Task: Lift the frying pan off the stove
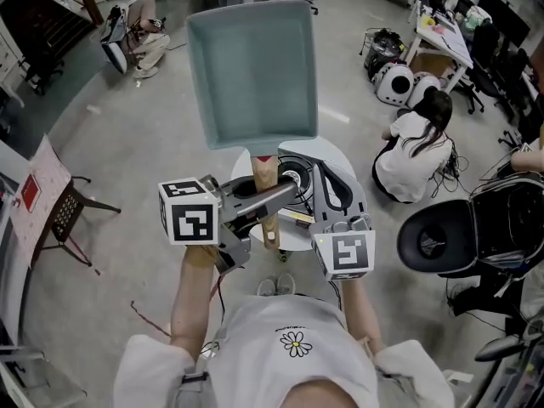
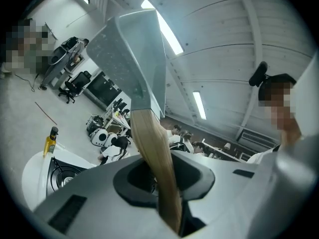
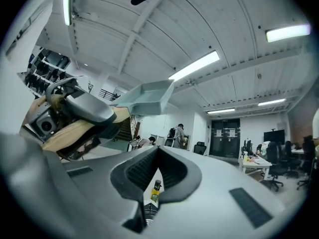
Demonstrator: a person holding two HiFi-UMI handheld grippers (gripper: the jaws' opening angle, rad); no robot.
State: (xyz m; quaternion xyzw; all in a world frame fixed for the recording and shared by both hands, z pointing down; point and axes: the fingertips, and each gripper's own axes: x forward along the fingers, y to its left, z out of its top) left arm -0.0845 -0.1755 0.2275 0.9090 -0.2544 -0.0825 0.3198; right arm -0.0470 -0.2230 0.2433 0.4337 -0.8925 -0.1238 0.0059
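Observation:
A square teal frying pan (image 1: 252,70) with a pale wooden handle (image 1: 267,172) hangs in the air, well above the black gas stove (image 1: 293,177) on the small round white table (image 1: 347,158). My left gripper (image 1: 280,194) is shut on the handle, which runs between its jaws in the left gripper view, handle (image 2: 154,153), pan (image 2: 132,59). My right gripper (image 1: 325,177) is beside it on the right, its jaws closed together on nothing (image 3: 158,151). From the right gripper view the pan (image 3: 147,97) and the left gripper (image 3: 75,113) show at the upper left.
A yellow bottle (image 2: 50,141) stands on the table by the stove (image 2: 62,171). People sit on the floor at the right (image 1: 416,151) and far left (image 1: 144,36). A black office chair (image 1: 463,236) is at the right, a dark metal chair (image 1: 72,211) at the left.

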